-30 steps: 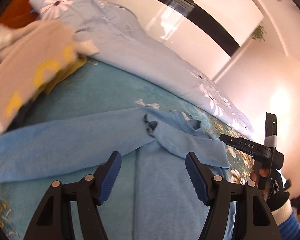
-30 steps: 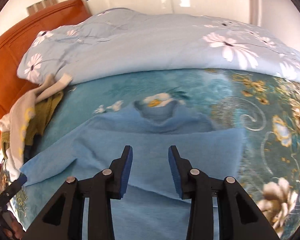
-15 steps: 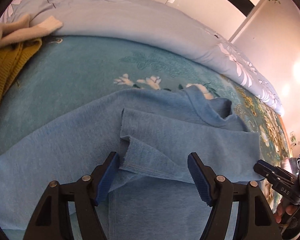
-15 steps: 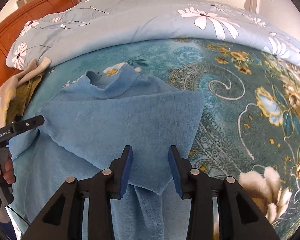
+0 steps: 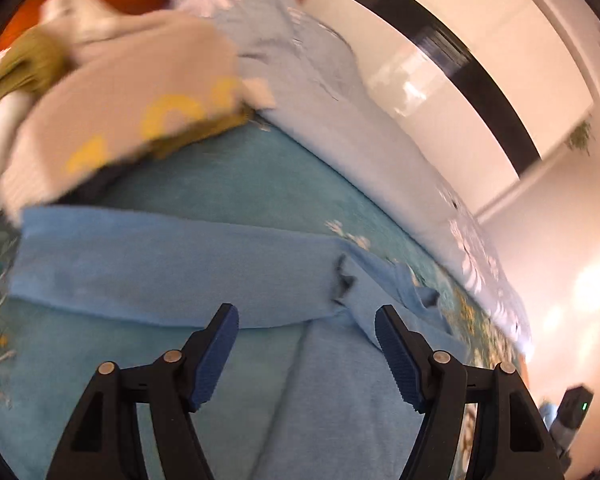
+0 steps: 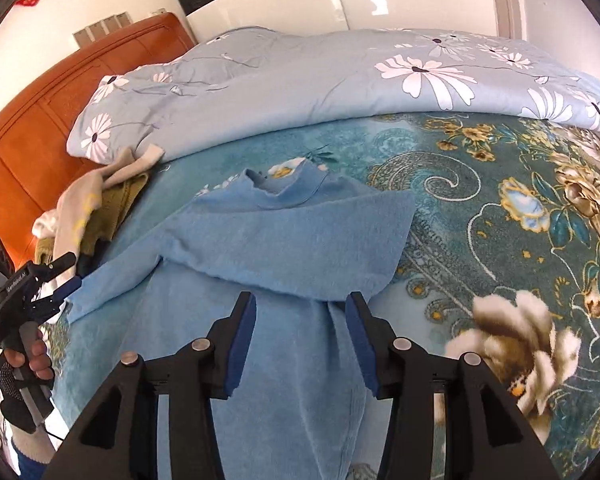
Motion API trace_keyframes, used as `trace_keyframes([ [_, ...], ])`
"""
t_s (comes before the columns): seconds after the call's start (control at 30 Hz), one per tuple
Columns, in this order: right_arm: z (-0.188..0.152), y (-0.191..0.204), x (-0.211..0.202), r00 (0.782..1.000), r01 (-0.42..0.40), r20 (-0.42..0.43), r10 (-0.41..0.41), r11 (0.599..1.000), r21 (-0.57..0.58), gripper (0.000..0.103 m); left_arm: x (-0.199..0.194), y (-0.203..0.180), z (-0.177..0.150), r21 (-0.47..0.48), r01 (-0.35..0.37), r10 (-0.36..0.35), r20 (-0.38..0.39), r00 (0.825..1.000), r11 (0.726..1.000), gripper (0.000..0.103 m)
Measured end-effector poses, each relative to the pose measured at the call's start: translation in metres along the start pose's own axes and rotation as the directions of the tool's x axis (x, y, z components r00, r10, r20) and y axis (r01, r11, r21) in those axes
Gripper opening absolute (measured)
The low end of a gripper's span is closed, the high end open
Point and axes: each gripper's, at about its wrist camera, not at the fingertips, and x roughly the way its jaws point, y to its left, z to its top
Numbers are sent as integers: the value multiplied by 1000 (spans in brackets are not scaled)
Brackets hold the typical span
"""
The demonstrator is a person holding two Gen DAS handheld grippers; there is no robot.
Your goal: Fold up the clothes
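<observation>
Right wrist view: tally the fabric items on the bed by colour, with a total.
Blue: 1, the blue top spread on the bedcover
Beige with yellow print: 1, the beige garment in the pile
Olive: 1, the olive knit under it
White: 1, a white piece at the pile's edge
Light blue floral: 1, the duvet
Total: 5

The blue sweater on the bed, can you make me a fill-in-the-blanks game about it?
1. The blue sweater has one sleeve folded across its ____.
2. Behind it lies a quilt printed with white ____.
3. The headboard behind the bed is coloured ____.
4. The beige top in the pile has ____ letters.

Missing words: chest; flowers; orange; yellow
</observation>
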Motion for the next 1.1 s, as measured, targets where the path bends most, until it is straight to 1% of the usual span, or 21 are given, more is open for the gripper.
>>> trace_keyframes([
  [0.07,-9,2,-3,1000,-1,-15,1,1000,-9,48,-23,42,3,-118,-66,74,60,995,991,75],
  [0.1,-12,2,-4,1000,-4,-21,4,1000,-4,48,-29,58,5,-157,-97,109,71,992,983,75],
  [0.17,-16,1,-6,999,-27,-26,28,999,23,48,-37,87,11,-220,-156,176,76,981,963,75],
  [0.23,-18,1,-8,998,-52,-26,54,997,51,48,-36,109,16,-267,-197,223,70,972,943,75],
  [0.33,-21,4,-10,998,-60,-26,62,996,64,48,-23,129,18,-326,-214,241,44,969,921,75],
  [0.43,-25,8,-11,997,-71,-35,73,996,60,48,-13,136,18,-350,-209,240,47,970,913,73],
  [0.53,-28,11,-10,996,-80,-43,82,995,51,48,-8,131,20,-345,-209,251,80,965,915,72],
  [0.57,-30,12,-10,995,-83,-44,85,995,50,48,-5,129,21,-339,-213,254,83,964,916,69],
  [0.6,-31,12,-9,995,-89,-43,91,995,51,48,-2,127,21,-331,-219,260,82,962,918,63],
  [0.63,-32,12,-9,994,-95,-44,97,994,53,48,2,126,22,-325,-228,267,80,960,918,45],
  [0.67,-33,11,-8,994,-100,-46,103,993,57,48,6,125,21,-326,-237,274,73,959,915,30],
  [0.7,-34,11,-7,993,-106,-47,109,993,60,48,10,125,21,-329,-245,281,66,957,912,25],
  [0.73,-35,11,-5,992,-111,-49,114,992,63,48,12,125,21,-332,-250,287,65,956,910,18],
  [0.77,-35,11,-4,991,-116,-52,120,991,65,48,13,126,21,-335,-254,293,68,954,907,7],
  [0.8,-36,11,-3,991,-121,-53,125,990,65,48,12,124,21,-334,-244,283,73,956,910,6],
  [0.87,-37,9,-3,990,-132,-50,135,989,65,48,8,111,23,-295,-219,259,103,960,930,5],
  [0.93,-38,5,-3,989,-140,-43,143,988,67,48,1,85,31,-220,-191,226,148,963,957,5],
  [1.0,-37,-1,-3,989,-143,-34,146,987,78,48,-7,48,42,-131,-161,184,189,965,978,5],
  [1.07,-37,-7,-4,988,-153,-22,156,984,88,48,-19,12,56,-28,-129,132,227,965,991,5],
  [1.1,-37,-10,-5,987,-159,-14,161,983,93,48,-22,-9,65,25,-114,104,239,965,993,5],
])
